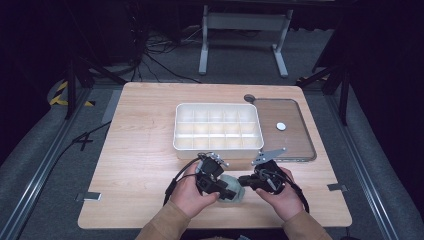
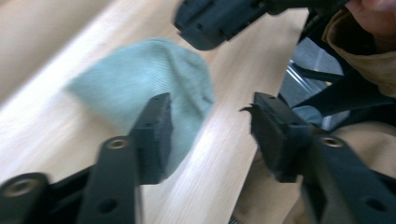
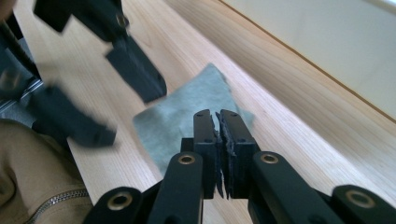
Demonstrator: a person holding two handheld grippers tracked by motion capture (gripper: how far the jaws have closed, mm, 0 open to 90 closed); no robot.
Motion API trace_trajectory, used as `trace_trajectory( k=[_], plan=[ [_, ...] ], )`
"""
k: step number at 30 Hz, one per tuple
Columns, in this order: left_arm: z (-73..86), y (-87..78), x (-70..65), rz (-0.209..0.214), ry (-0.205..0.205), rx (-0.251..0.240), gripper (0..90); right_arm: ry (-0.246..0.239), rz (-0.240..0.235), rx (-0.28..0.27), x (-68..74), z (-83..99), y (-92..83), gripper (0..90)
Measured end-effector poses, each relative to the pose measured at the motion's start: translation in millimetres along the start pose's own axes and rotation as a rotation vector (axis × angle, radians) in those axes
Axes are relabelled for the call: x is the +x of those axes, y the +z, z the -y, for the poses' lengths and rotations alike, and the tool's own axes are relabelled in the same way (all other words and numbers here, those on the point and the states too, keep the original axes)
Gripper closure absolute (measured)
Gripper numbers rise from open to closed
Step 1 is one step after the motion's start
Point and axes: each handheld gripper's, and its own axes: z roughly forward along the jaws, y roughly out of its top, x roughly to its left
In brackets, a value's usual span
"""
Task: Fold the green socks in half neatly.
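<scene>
In front of the compartment tray [image 1: 218, 127], near the counter's [image 1: 140, 150] closer edge, a small grey-green cloth [image 1: 231, 188] is lying flat on the wood, between the two hands.

Left gripper [image 1: 216, 184]: its fingers [image 2: 154, 135] are standing spread with a clear gap, nothing between the pads; one finger is showing over the cloth's [image 2: 144, 88] near corner, and whether it is touching cannot be told. The left hand [image 1: 190, 192] is gripping the tool from the near side of the cloth, angling it toward the cloth and the other hand.

Right gripper [image 1: 247, 181]: its fingers [image 3: 208, 140] are pressed together, tips sitting at the edge of the cloth [image 3: 187, 116]; whether fabric is caught between the pads cannot be told. The right hand [image 1: 280, 192] is holding the tool low, on the opposite side of the cloth, pointing inward.

Beside the tray, away from the cloth, a flat brown lid [image 1: 282, 127] is lying with a small white disc [image 1: 281, 126] resting on it.
</scene>
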Motion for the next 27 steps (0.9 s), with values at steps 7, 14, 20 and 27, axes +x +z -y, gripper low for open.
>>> trace_trajectory(
  k=[7,14,20,27],
  plan=[
    [3.5,9.4,2.7,-0.081,0.02,0.01,77.2,-0.035,-0.026,0.029,11.4,-3.6,15.2,88.4],
    [6.0,40.9,3.3,-0.081,-0.002,0.161,84.6,-0.034,-0.009,0.108,10.8,4.1,29.5,87.8],
    [1.0,38.4,-2.0,0.023,0.021,0.189,82.1,-0.019,0.012,0.12,4.7,11.6,28.7,88.0],
    [-6.4,24.1,4.5,-0.132,0.013,-0.013,83.4,-0.024,0.002,0.105,3.2,13.7,29.0,87.5]
  ],
)
